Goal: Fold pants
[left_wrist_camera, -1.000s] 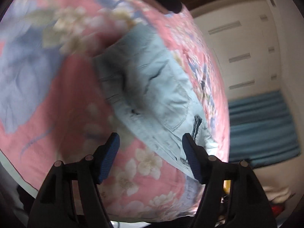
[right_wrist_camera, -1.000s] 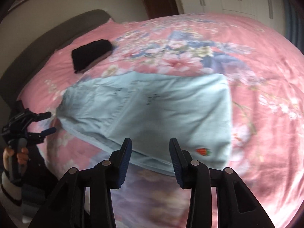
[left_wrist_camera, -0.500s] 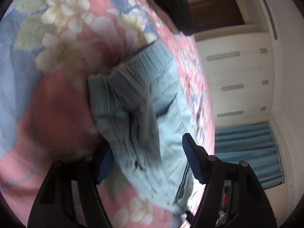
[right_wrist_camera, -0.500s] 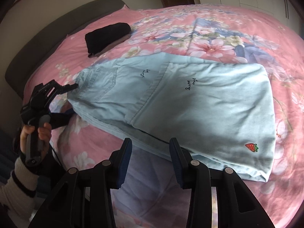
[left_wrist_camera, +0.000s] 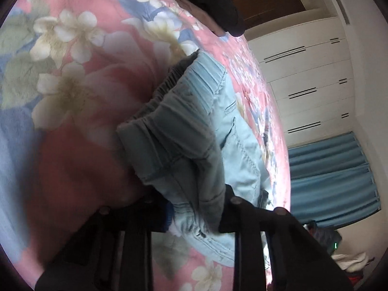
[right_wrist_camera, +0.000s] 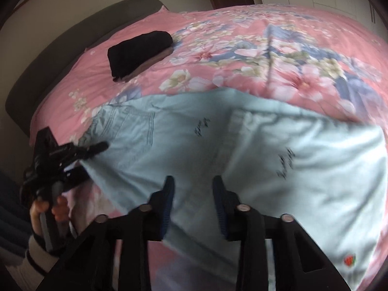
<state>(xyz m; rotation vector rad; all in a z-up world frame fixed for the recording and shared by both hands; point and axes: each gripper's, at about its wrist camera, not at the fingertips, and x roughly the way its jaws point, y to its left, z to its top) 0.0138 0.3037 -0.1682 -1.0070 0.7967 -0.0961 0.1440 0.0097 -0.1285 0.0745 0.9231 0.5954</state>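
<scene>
A: Where do the pants lie with respect to your two claws?

B: They lie flat on the floral bedspread, already doubled, their long axis running left to right across the right wrist view. The waistband end points toward your left gripper; the folded end with the strawberry mark lies to the far right.

A: State of the left claw?

B: Its jaws are closing, with the bunched waistband corner between them; the denim looks pinched there.

A: And the right?

B: Your right gripper hovers at the near long edge, about mid-length. Its jaws are closing too, still apart, and the frames do not show cloth pressed between the pads.

A: Which hand is nearer the end to be carried?

B: The left, at the waistband. Judged from this layout, the next fold runs along the long axis, waistband toward the strawberry end. The black folded garment lies well apart, near the headboard.
</scene>
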